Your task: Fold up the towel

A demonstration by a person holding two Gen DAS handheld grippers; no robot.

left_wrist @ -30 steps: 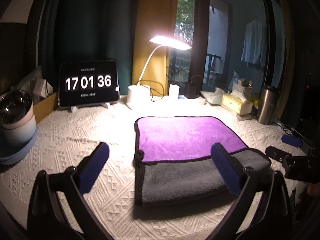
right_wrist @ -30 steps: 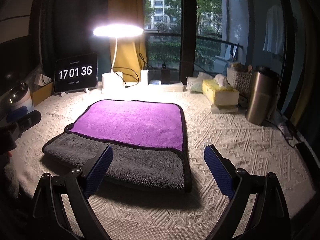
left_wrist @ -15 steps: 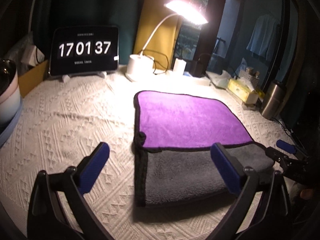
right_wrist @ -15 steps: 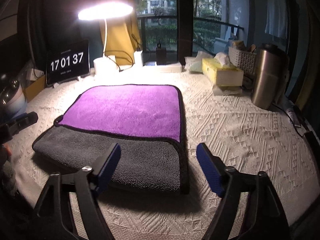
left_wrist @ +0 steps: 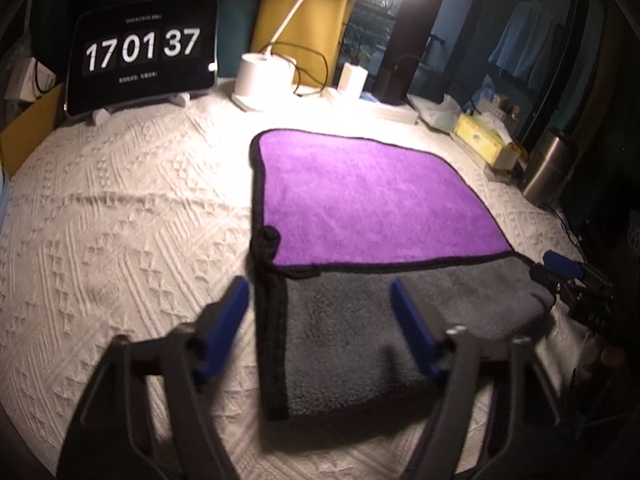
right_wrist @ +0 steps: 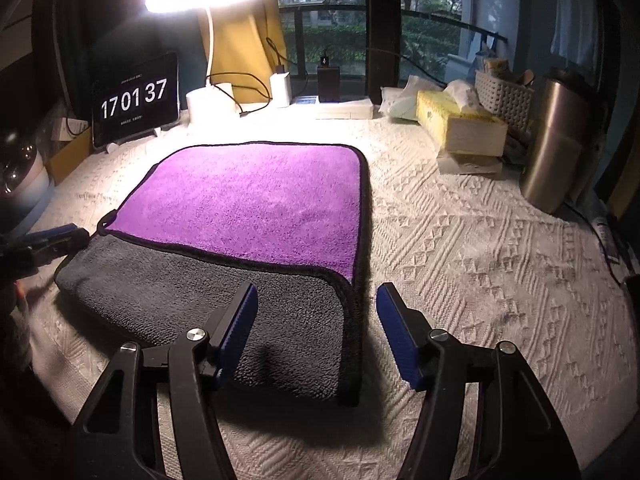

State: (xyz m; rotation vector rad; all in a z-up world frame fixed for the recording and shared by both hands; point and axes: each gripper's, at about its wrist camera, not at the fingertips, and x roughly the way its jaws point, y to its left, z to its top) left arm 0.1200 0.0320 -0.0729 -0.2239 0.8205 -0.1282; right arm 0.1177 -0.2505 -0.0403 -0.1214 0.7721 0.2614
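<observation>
A towel, purple [left_wrist: 368, 196] on one face and grey on the other, lies on the white textured cloth with its near part folded over, grey side up [right_wrist: 224, 300]. My left gripper [left_wrist: 320, 308] is open, its jaws spanning the towel's near left corner. My right gripper [right_wrist: 316, 312] is open, its jaws spanning the near right corner. Neither holds anything. Each gripper shows at the other view's edge: the right one [left_wrist: 568, 276], the left one [right_wrist: 52, 240].
At the back stand a tablet clock [right_wrist: 136, 100], a lit desk lamp [right_wrist: 208, 100], chargers, a yellow tissue box [right_wrist: 456, 124], a white basket [right_wrist: 504, 96] and a steel flask [right_wrist: 556, 140]. A bowl [right_wrist: 20, 168] sits far left.
Both grippers have moved forward and down to the towel's near corners, and their jaws have narrowed. The towel has not moved.
</observation>
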